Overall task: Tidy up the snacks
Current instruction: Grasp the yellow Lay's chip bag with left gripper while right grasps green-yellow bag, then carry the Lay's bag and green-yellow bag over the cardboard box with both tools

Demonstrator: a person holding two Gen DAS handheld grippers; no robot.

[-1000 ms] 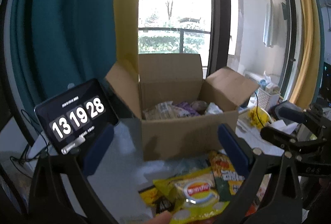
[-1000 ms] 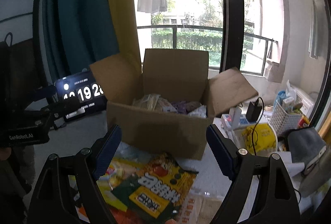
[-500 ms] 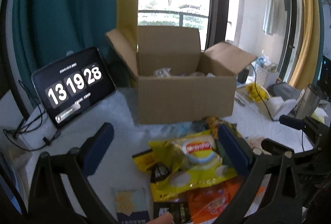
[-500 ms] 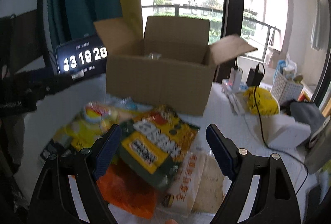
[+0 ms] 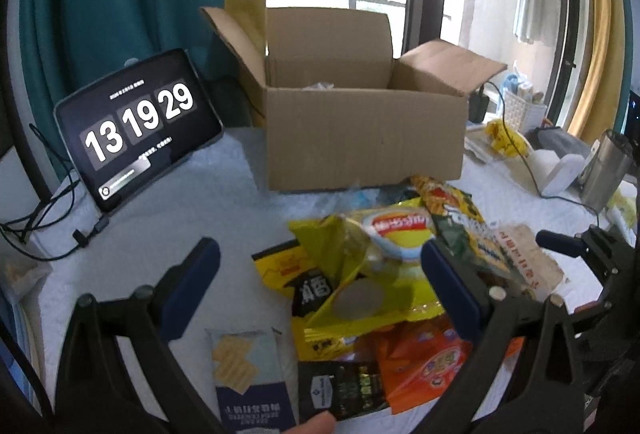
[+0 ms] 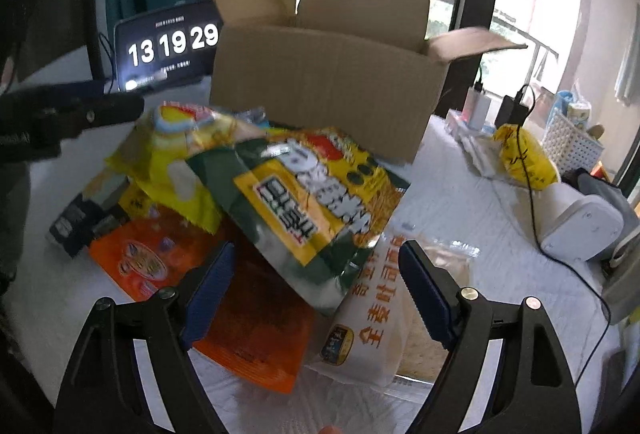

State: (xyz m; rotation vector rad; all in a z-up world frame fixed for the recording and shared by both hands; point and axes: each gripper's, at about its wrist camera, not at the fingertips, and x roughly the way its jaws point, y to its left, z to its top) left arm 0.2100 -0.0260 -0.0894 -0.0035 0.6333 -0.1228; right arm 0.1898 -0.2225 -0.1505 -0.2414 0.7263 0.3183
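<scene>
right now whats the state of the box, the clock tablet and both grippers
cardboard box: flaps open, upright
tablet: screen on, propped, cable plugged in
left gripper: open, nothing held
right gripper: open above snack pile, nothing held
green and yellow bag: lying on the pile

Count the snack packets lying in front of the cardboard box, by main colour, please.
Yellow: 2, the yellow chip bag and the small yellow packet
Green: 1, the green bag
Orange: 1, the orange bag
White: 1, the white bread packet
Black: 1, the black packet
Blue: 1, the blue cracker packet
Total: 7 that show clearly
</scene>
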